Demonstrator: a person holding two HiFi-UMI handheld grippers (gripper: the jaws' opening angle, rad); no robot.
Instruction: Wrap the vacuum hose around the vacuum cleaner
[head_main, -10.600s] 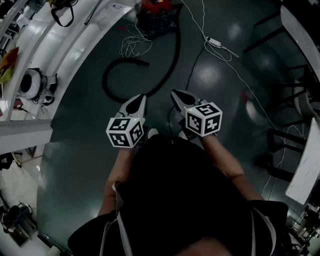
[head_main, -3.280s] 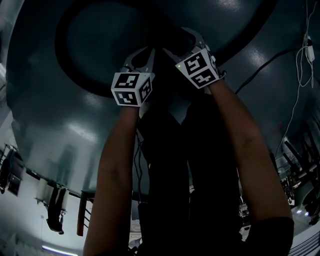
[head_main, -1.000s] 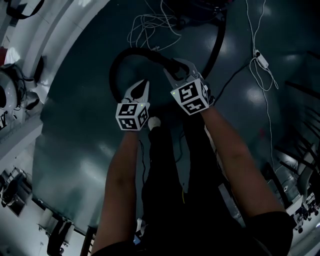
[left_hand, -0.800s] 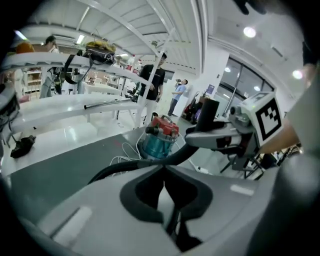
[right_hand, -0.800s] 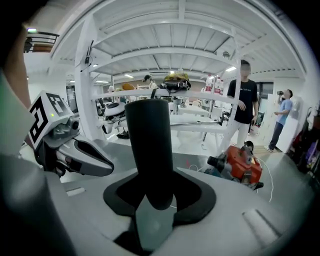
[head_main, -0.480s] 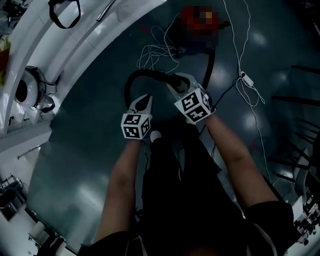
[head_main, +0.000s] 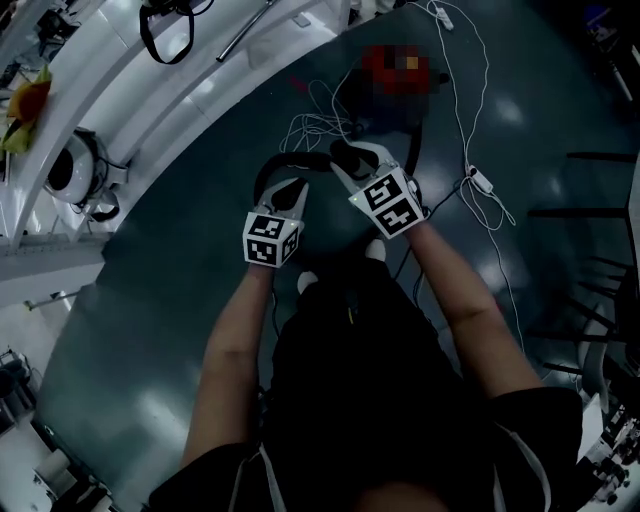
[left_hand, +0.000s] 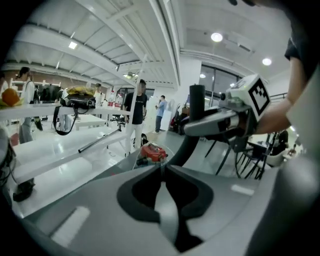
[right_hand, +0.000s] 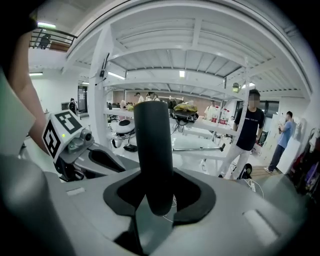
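The right gripper (head_main: 352, 160) holds the black hose (right_hand: 153, 150) upright between its fingers. The left gripper (head_main: 291, 188), at its 8 o'clock, has its fingers closed on nothing. The red vacuum cleaner (left_hand: 151, 152) sits on the floor (head_main: 180, 300) at 12 o'clock.

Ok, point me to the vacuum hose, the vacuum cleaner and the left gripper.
vacuum hose (right_hand: 152, 145), right gripper view, middle of its black end section.
vacuum cleaner (left_hand: 152, 152), left gripper view, its red body.
left gripper (head_main: 290, 187), head view, its closed fingertips.
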